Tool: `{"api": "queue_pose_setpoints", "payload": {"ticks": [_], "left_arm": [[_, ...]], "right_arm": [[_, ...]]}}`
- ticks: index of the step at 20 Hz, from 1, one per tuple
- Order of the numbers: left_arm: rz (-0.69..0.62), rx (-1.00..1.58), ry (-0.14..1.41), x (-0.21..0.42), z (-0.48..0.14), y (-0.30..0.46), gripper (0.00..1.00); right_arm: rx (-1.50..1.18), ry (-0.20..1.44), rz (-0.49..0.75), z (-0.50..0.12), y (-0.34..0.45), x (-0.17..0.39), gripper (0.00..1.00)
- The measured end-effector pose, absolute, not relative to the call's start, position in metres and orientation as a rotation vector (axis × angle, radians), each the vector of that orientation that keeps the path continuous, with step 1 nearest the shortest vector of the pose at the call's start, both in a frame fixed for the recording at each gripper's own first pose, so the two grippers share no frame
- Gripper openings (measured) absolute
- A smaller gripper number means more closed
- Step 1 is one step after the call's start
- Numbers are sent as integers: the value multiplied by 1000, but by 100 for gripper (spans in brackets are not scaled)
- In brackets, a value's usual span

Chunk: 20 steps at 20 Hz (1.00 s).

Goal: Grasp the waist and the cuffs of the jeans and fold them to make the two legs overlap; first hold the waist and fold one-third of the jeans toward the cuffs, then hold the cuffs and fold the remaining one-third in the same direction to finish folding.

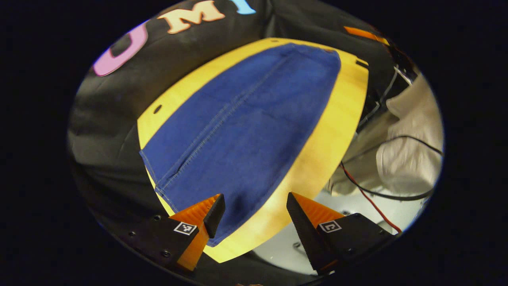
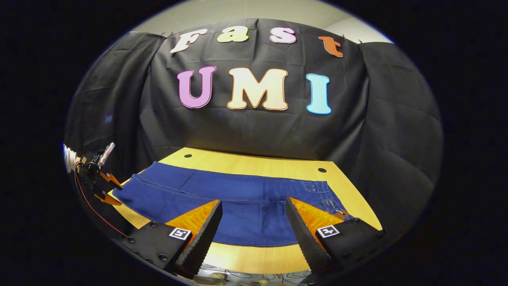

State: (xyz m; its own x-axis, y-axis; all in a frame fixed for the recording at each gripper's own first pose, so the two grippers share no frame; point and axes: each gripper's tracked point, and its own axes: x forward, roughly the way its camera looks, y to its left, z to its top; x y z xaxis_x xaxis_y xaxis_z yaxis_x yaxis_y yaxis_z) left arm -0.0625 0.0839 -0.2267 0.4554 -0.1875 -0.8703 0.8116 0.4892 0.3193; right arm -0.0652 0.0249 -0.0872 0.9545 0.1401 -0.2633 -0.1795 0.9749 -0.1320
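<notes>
Jeans: the jeans (image 2: 238, 194) lie flat on the table (image 2: 254, 165), already doubled so one leg covers the other.
Long axis: runs across the table in the right gripper view, waist (image 2: 323, 192) at one end, cuffs (image 1: 174, 190) at the other.
Left gripper: the left gripper (image 1: 254, 214) hovers over the cuff end, fingers apart, gripping nothing.
Right gripper: the right gripper (image 2: 254, 226) hangs at the near long edge, closer to the waist, fingers spread, empty.
Look: deep blue denim, smooth, pale stitched seam along the leg.
Next step, my guess: the waist fold comes first, so the right gripper is better placed.
</notes>
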Motion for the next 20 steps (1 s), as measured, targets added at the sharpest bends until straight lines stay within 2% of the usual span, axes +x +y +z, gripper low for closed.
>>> {"api": "queue_pose_setpoints", "payload": {"ticks": [7, 8, 9, 13, 15, 20], "left_arm": [[-754, 992, 1037, -63, -260, 127, 94], [-766, 998, 1052, -63, -264, 128, 99], [-783, 994, 1060, -64, -262, 127, 93], [-803, 954, 1136, -64, -269, 123, 92], [-827, 934, 1172, -62, -270, 122, 87], [-842, 930, 1215, -61, -270, 122, 87]], "right_arm": [[-181, 303, 154, -105, 20, -73, 99], [-180, 308, 151, -106, 20, -72, 99], [-178, 312, 148, -108, 20, -72, 99], [-157, 337, 147, -117, 24, -67, 99], [-150, 359, 155, -125, 29, -65, 99], [-182, 387, 170, -135, 39, -60, 99]]}}
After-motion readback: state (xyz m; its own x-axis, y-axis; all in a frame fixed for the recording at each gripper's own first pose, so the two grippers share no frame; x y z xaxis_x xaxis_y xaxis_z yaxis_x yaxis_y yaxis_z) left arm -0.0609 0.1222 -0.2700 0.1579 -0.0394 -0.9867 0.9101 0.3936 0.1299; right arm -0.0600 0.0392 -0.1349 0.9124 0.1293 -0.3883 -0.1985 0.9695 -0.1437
